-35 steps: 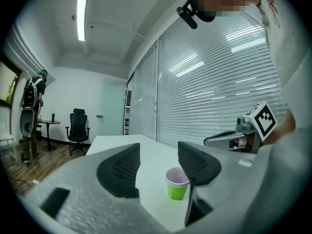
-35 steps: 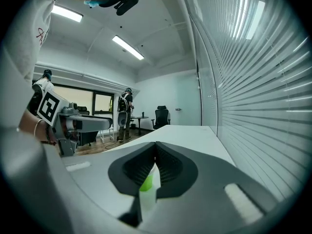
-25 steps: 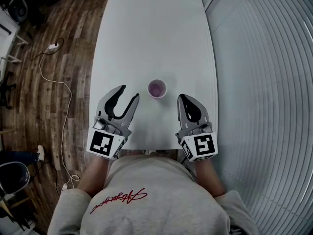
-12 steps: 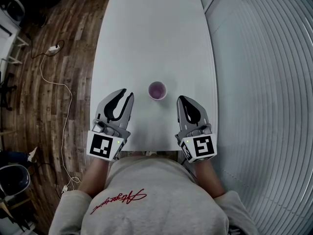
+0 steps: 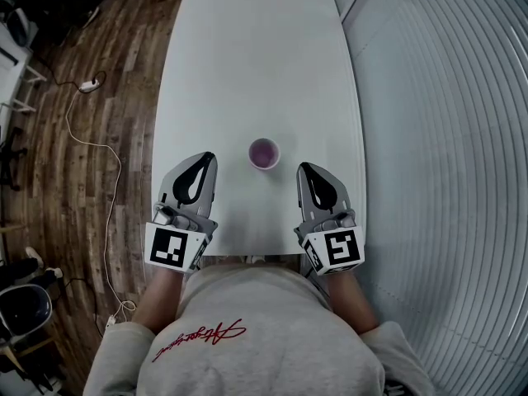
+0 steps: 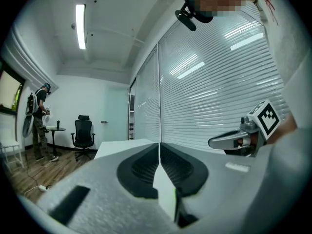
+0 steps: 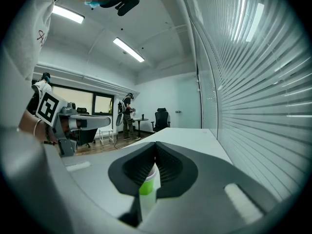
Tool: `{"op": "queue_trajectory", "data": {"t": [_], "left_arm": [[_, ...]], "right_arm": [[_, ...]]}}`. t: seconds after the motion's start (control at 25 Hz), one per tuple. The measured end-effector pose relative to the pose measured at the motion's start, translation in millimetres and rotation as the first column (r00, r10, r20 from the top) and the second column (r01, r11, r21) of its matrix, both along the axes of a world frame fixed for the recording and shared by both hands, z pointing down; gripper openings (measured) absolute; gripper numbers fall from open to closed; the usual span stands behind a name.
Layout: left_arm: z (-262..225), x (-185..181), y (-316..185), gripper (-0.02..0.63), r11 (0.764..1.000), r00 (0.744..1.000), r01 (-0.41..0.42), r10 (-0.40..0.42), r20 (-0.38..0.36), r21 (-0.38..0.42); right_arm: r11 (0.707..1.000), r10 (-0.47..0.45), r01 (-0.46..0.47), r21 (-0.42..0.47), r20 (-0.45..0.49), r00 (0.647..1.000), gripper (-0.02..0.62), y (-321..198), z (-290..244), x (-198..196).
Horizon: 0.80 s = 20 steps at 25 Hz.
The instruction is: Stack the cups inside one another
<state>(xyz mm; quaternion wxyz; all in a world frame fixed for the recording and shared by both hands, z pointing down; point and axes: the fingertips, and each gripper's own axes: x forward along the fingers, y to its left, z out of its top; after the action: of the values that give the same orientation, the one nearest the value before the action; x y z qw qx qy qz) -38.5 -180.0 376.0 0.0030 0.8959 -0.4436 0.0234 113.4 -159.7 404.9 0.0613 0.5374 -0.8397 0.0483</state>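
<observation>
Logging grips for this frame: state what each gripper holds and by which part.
Nothing is held. The left gripper, whose jaws have just closed, and the right gripper are both shut empty; the cup stands free on the table between them.

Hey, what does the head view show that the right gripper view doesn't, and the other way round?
Only the head view: the cup's purple inside, a cable on the floor, the right gripper's marker cube. Only the right gripper view: the cup's green side, ceiling lights, an office chair, a person standing far off. Both: the white table, the blinds and the cup.
</observation>
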Motion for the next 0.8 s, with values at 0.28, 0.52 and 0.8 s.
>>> {"op": "queue_trajectory", "data": {"t": [0.28,0.52,0.8], "left_arm": [[-3.2,-8.5,-1.6,-0.014,1.000,1.000,0.011,-0.011,-0.003,0.003],[-1.6,-8.8,0.0,-0.014,1.000,1.000,0.006,-0.006,0.002,-0.001],[-5.0,-8.5,1.3,-0.012,1.000,1.000,0.011,-0.011,-0.007,0.010]], "right_arm": [[1.000,0.007,-0.008,0.011,0.009,1.000,-0.005,-0.5,-6.2,-2.8],[1.000,0.028,-0.028,0.007,0.002,1.000,-0.005,-2.5,-4.8,-0.2],[0.999,0.046,-0.046,0.016,0.021,0.999,-0.002,-1.2,-7.0,3.0]]}}
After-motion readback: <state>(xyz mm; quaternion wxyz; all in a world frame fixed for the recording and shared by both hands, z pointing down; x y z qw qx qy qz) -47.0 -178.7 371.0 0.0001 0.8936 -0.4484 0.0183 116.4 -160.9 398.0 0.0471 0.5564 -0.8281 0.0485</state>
